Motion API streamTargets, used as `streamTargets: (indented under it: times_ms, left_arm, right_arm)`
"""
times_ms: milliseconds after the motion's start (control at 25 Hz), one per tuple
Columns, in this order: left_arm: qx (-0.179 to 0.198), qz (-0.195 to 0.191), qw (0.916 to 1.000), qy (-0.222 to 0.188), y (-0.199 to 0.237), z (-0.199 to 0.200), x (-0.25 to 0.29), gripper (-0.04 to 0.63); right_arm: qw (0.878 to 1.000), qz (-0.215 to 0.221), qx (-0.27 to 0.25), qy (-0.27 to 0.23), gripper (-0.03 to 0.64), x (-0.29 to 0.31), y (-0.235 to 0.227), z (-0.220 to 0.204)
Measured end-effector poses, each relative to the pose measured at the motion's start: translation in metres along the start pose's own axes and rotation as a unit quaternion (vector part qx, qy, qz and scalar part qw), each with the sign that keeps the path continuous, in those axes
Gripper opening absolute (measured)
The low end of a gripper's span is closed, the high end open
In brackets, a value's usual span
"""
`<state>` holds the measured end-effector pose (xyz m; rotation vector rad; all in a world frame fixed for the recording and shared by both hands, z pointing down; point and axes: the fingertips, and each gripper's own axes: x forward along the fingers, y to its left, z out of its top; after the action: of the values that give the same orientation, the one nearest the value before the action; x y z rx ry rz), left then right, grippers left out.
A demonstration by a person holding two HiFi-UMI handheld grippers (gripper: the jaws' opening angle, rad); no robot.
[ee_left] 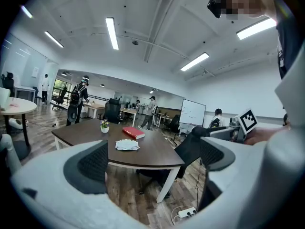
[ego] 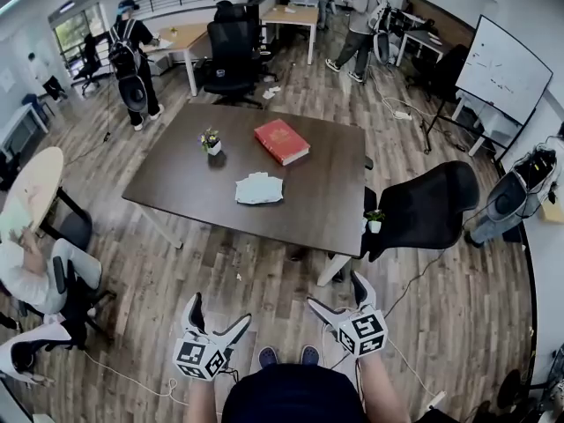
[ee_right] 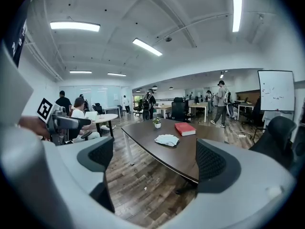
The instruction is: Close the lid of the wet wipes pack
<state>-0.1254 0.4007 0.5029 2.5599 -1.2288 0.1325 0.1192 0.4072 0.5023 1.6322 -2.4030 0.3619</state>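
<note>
**Both grippers held open, well short of the table**

The pale, flat wet wipes pack lies near the middle of the dark brown wooden table, towards the edge closest to the person. At this distance I cannot tell whether its lid is up or down. Farther along the tabletop a red hardback book lies flat, and to its left stands a small green plant in a white pot. All three stand apart from one another.

The left gripper and the right gripper are low in the head view, close to the person's body and well apart from the table, with bare wood-plank floor between them and it. Each gripper's own view shows its two grey jaws spread wide, dark pads facing each other and nothing between them; only the floor and the distant table show through the gap. Both point roughly level, slightly down, towards the table.

A black mesh office chair stands at the table's right side. Beyond it a whiteboard leans by the wall, and several people stand or sit around other desks in the room.
</note>
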Motion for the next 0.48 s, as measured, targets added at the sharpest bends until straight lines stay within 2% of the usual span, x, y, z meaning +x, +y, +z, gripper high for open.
streamTargets:
  times_ms: [160,320,480]
  left_arm:
    - [0.006,-0.014,0.9999,-0.003,0.02,0.004,-0.002,0.591]
    - [0.001,-0.031,0.9995,-0.009,0.036,0.004,0.002,0.598]
    - [0.002,-0.04,0.9991,-0.01,0.044,0.003,0.013,0.6]
  right_arm:
    - [1.0,-0.012,0.022,-0.008,0.529,0.012,0.007,0.004]
    - [0.999,-0.028,0.018,-0.015,0.529,0.019,0.01,0.003]
    - [1.0,-0.021,0.01,-0.019,0.531,0.031,0.013,0.004]
